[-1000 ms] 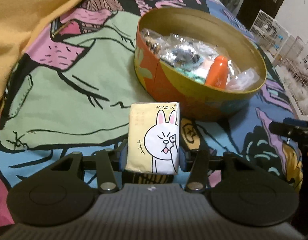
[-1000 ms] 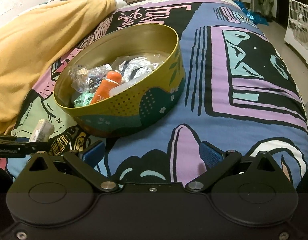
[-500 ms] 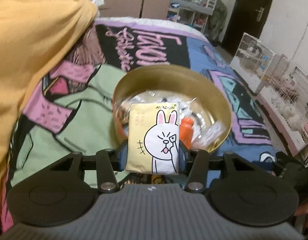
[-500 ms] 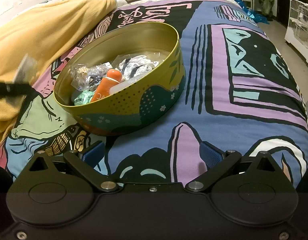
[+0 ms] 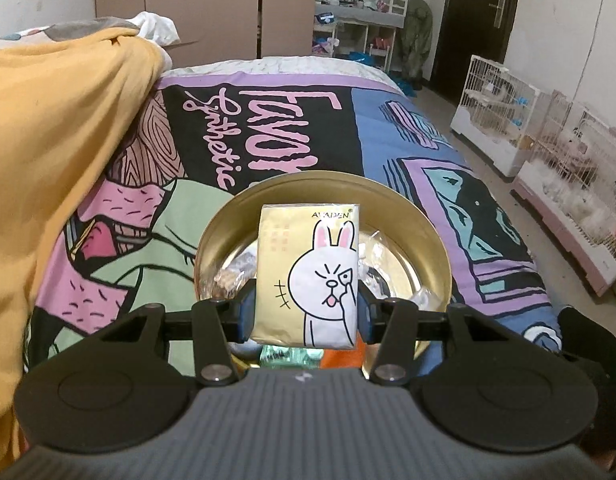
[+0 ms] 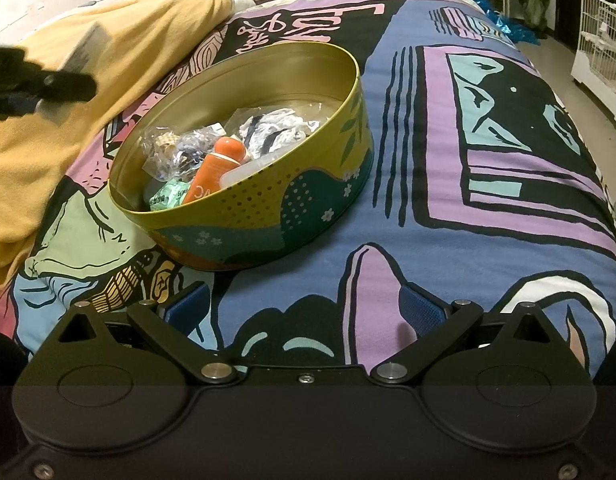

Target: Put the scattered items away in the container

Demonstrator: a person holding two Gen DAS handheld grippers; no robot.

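My left gripper [image 5: 306,314] is shut on a yellow tissue pack [image 5: 308,276] with a white cartoon rabbit, held upright above the near side of the round gold tin [image 5: 431,236]. In the right wrist view the tin [image 6: 292,208] sits on the bed and holds an orange bottle [image 6: 216,168], a green packet [image 6: 168,196] and clear plastic bags [image 6: 176,152]. The left gripper with the pack shows blurred at the far left [image 6: 48,80], higher than the tin. My right gripper [image 6: 304,312] is open and empty, low over the bedspread in front of the tin.
The bed is covered by a patterned cartoon bedspread [image 6: 487,184]. A yellow blanket [image 5: 56,132] is heaped along the left side. White wire cages [image 5: 547,148] stand on the floor to the right of the bed.
My left gripper has risen with the tissue pack and moved from beside the tin to over it. The right gripper has stayed in place.
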